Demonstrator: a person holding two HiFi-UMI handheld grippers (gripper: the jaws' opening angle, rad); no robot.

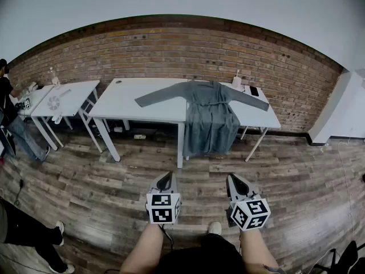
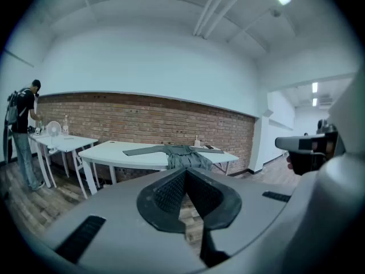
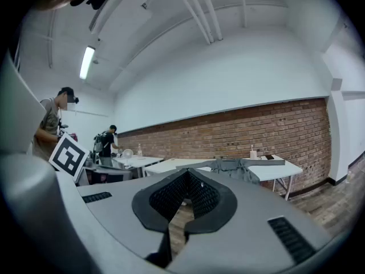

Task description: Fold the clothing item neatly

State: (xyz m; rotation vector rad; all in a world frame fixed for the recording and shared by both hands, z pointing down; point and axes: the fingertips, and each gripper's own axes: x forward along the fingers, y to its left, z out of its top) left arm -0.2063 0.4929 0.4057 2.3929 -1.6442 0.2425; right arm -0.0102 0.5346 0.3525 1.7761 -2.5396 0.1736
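Note:
A grey-green long-sleeved garment point(image 1: 210, 114) lies on a white table point(image 1: 128, 104), sleeves spread left and right, its lower half hanging over the front edge. It also shows far off as the garment point(image 2: 183, 154) and the garment point(image 3: 232, 166) in the two gripper views. My left gripper point(image 1: 165, 181) and right gripper point(image 1: 234, 182) are held side by side over the wooden floor, well short of the table. Both are shut with nothing between their jaws, as the left gripper point(image 2: 185, 173) and right gripper point(image 3: 185, 174) views show.
A second white table point(image 1: 63, 99) with a small fan point(image 1: 53, 103) stands at the left, where a person point(image 1: 8, 110) is busy. A bottle point(image 1: 236, 83) and a dark phone point(image 1: 254, 91) sit on the garment table's right end. A brick wall point(image 1: 171, 53) runs behind.

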